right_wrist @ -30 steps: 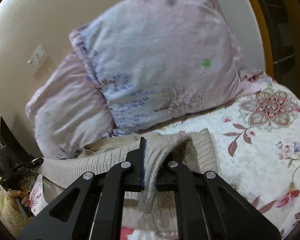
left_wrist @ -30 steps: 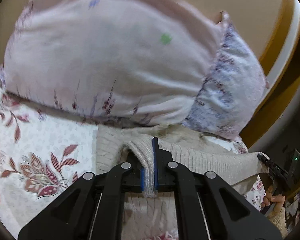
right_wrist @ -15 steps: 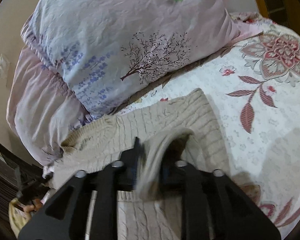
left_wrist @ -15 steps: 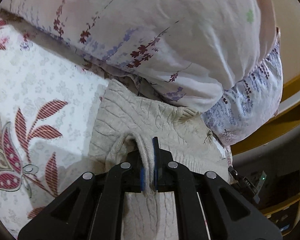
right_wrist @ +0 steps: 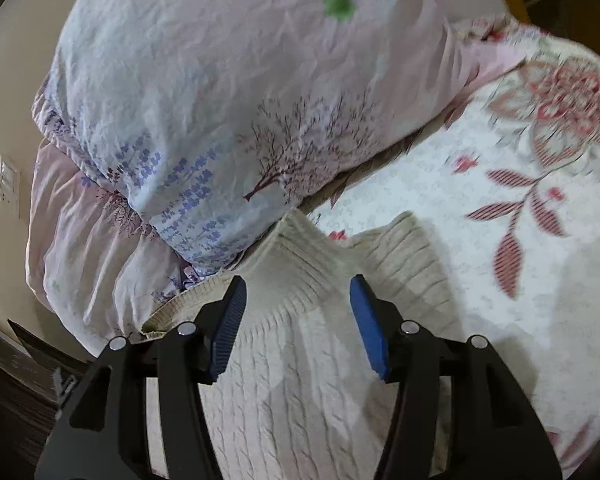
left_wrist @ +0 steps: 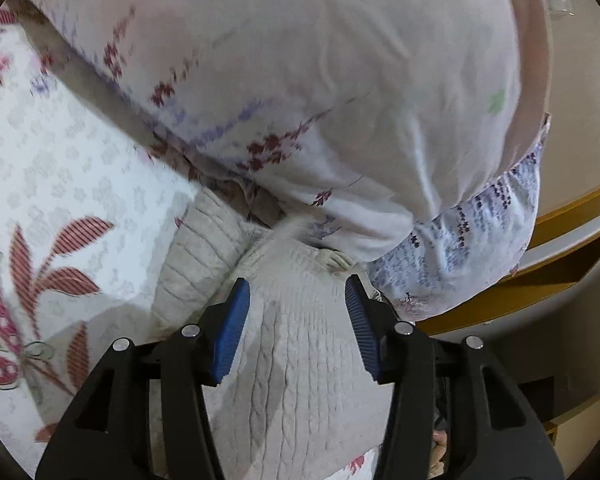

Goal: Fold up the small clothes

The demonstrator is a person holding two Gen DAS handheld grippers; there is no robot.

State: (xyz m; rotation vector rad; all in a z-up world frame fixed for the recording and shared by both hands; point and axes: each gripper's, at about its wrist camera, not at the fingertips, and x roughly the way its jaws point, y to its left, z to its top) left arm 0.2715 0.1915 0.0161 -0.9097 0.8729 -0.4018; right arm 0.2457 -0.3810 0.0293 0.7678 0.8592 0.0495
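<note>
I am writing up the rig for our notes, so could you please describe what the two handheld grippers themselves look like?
Both look alike. The left gripper and right gripper are matte black, angular frames with cut-out openings and round silver bolts at the joints. Each finger carries a blue, finely ribbed pad on its inner face. No cables, labels or sleeves show in these views.

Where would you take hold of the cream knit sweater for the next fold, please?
Pinch the ribbed edge of the cream knit sweater with the right claw, from the bedspread side: it lies flat and exposed there, whereas the far edge is tucked against the pillows.
</note>
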